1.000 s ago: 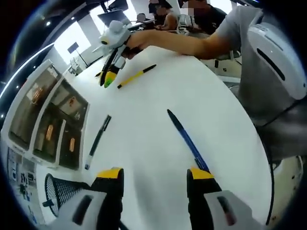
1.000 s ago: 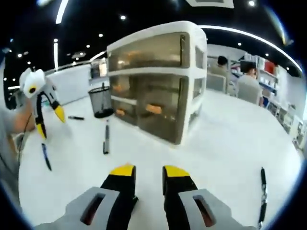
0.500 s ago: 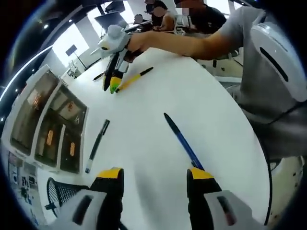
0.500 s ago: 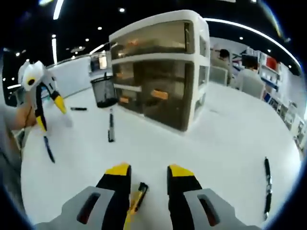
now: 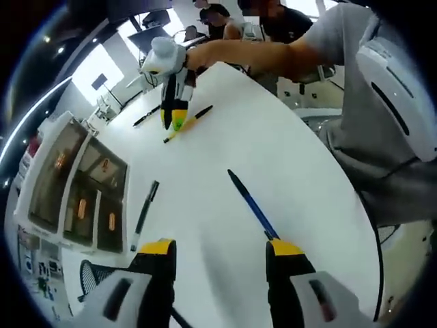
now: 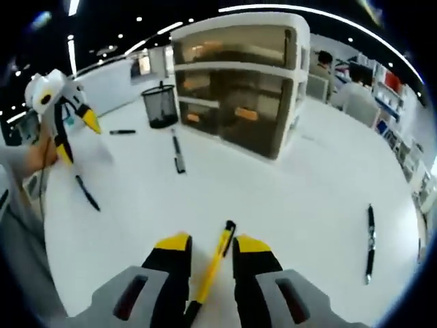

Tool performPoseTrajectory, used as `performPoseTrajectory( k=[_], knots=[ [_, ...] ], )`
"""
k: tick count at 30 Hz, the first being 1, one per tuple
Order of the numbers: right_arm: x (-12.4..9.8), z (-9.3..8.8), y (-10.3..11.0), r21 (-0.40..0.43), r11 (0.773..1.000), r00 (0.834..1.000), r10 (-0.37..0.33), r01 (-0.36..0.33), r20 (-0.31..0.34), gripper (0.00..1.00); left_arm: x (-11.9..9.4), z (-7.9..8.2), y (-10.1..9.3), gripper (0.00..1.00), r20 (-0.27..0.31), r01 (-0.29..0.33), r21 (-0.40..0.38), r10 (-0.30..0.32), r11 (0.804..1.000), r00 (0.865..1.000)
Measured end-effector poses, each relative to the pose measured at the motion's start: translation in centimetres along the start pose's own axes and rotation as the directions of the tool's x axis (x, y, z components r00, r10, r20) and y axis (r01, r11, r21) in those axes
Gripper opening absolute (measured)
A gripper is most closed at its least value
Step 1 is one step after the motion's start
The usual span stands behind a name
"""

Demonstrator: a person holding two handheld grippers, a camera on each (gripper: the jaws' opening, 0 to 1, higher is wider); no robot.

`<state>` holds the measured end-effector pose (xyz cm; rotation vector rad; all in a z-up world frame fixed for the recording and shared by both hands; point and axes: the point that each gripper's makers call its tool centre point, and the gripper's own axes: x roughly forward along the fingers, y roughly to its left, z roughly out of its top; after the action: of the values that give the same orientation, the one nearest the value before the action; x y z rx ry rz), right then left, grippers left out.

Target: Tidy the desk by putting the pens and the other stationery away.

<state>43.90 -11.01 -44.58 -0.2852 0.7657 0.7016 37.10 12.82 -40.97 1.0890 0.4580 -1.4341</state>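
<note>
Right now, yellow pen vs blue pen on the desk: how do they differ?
The yellow pen lies between the right gripper jaws, which are closing in on it; the blue pen lies free, just ahead of the left gripper, whose jaws are wide open. The yellow pen has a yellow barrel with a black tip; the blue pen is blue with a dark cap. Both lie flat on the white desk.

The left tool (image 5: 220, 254) hung open over the white table (image 5: 300, 178), a blue pen (image 5: 251, 203) by its right jaw. Farther off, the right tool (image 5: 176, 120) straddled a yellow pen (image 5: 188, 123).
</note>
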Motion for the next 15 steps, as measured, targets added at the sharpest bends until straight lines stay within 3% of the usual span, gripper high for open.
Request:
performPoseTrajectory(
  k=[3, 6, 10, 13, 15],
  knots=[
    [-0.6, -0.3, -0.1, -0.007, 1.0, 0.999, -0.023, 0.022, -0.038, 0.19, 0.1, 0.0, -0.2, 0.53, -0.009, 0.0, 0.006, 0.0, 1.0, 1.0],
    [-1.2, -1.5, 0.0, -0.016, 1.0, 0.992, -0.02, 0.018, -0.128, 0.18, 0.2, 0.2, -0.5, 0.53, -0.01, 0.011, 0.017, -0.011, 1.0, 1.0],
    [-1.1, -0.8, 1.6, 0.075, 0.993, 0.991, 0.094, -0.087, -0.092, 0.15, 0.3, 0.9, -1.3, 0.53, 0.013, 0.038, 0.03, -0.039, 0.999, 0.999],
    [-0.9, -1.6, 0.6, 0.05, 0.998, 0.987, 0.036, -0.028, -0.156, 0.15, 0.4, 0.7, -1.3, 0.53, -0.003, 0.032, 0.039, -0.032, 0.999, 0.999],
    [-0.3, -2.0, 0.3, 0.05, 0.998, 0.984, 0.032, -0.024, -0.176, 0.15, 0.4, 0.6, -1.3, 0.53, -0.008, 0.034, 0.04, -0.034, 0.999, 0.999]
  ],
)
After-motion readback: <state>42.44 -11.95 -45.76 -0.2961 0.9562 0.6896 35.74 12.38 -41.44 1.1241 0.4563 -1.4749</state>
